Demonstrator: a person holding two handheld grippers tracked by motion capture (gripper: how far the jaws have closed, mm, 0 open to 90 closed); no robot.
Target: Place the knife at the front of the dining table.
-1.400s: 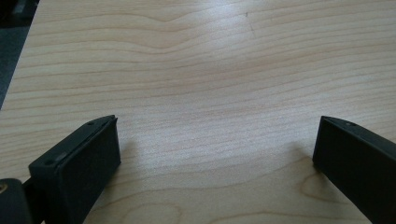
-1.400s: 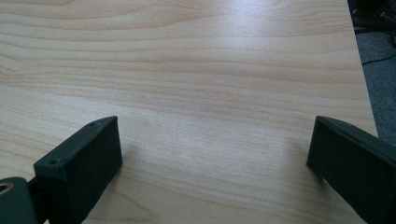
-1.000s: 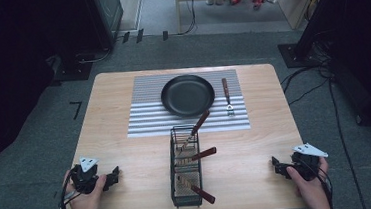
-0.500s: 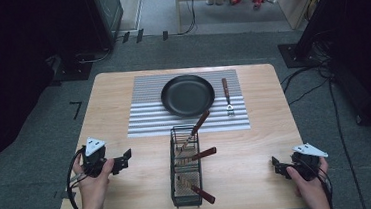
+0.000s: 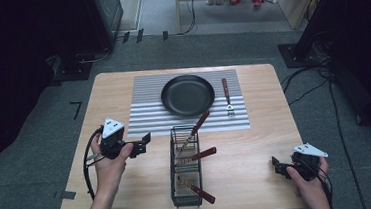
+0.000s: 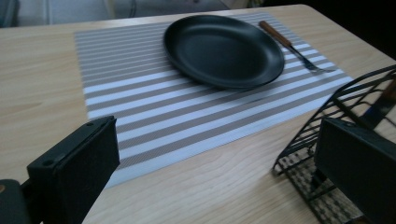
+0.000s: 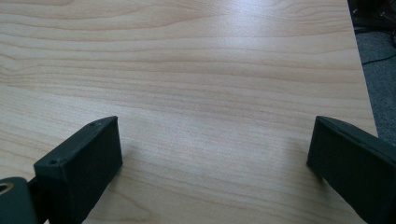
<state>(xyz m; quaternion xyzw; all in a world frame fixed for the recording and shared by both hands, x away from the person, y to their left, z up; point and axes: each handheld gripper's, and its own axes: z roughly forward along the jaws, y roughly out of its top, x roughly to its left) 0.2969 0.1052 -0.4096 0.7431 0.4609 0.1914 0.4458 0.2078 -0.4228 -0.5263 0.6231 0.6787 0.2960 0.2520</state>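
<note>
Since a second ago, my left gripper [image 5: 144, 144] has moved from the bench [image 5: 267, 143] edge toward the wire basket [image 5: 186, 194] of wooden-handled utensils; my right gripper [image 5: 277, 166] stays put. Left gripper view: fingers spread, empty, basket [image 6: 327, 121] close beside, black pan [image 6: 224, 49] beyond; clipping the wire could tip it. Right gripper view: fingers spread over bare bench [image 7: 210, 93].

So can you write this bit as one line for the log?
left gripper: open, near wire basket | right gripper: open, over table | black plate, fork: on striped mat
</note>
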